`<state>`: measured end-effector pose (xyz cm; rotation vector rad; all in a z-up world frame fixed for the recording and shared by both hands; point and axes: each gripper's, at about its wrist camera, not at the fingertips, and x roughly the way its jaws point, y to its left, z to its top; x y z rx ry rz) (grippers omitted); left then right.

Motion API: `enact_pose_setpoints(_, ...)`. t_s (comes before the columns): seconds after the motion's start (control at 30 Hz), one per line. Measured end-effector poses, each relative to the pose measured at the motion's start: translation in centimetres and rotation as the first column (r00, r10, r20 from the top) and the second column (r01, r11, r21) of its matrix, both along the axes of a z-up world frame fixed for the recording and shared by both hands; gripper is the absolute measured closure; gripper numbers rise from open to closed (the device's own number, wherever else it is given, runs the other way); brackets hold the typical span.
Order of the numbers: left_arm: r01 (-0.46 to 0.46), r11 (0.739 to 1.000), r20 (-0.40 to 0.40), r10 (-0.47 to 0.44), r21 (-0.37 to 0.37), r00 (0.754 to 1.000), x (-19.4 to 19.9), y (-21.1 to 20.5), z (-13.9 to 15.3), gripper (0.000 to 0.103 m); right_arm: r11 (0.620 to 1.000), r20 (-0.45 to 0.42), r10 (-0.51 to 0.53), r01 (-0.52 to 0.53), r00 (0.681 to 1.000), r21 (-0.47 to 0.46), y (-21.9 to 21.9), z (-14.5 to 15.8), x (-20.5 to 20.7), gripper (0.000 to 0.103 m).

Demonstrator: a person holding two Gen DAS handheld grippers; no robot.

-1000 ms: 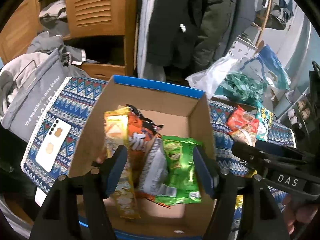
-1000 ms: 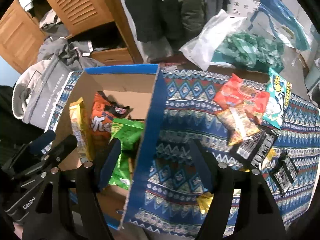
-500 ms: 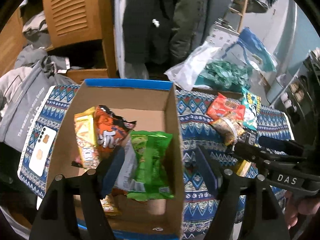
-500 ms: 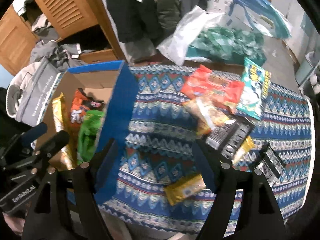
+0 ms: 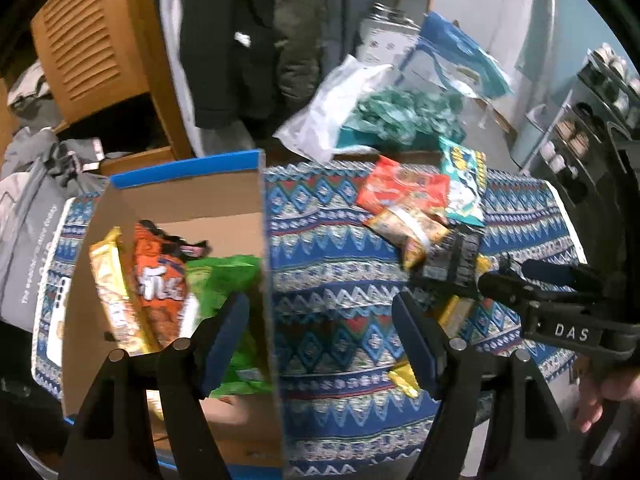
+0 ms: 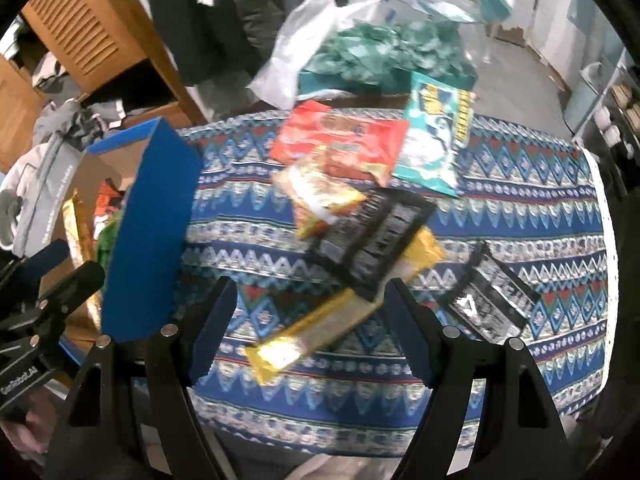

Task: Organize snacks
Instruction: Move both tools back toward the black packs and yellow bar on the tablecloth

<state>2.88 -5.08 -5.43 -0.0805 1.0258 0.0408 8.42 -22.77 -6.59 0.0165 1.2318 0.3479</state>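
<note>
Blue patterned tablecloth (image 6: 520,216) bears scattered snacks beside a cardboard box (image 5: 224,204); both tools hover wide open, empty.

I'm looking steeply down from both wrist cameras, each peering out between its own gripper's fingers, fairly close above the bench (image 5: 340,280). My left view sits over the right wall of the cardboard box (image 5: 264,240), box interior on its left. My right view hangs further right, over the loose snack packets (image 6: 368,236). Both share the box's blue wall, the patterned cloth, those packets and the wardrobe behind.
</note>
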Motion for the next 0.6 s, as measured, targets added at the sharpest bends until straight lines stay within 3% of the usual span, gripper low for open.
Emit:
enact_pose_setpoints(0.3, 0.081, 0.997, -0.04, -0.08, 0.019, 0.996, 1.9, -4.6, -1.7, 0.027, 0.998, -0.023, -0.048, 0.047, 0.999, -0.038, -5.1, -1.9, 1.0, 0.027)
enact_pose_setpoints(0.6, 0.105, 0.993, -0.111, -0.111, -0.062, 0.988, 4.3, -7.1, -4.6, 0.027, 0.996, -0.043, -0.066, 0.064, 0.997, -0.055, -9.2, -4.9, 3.2, 0.027)
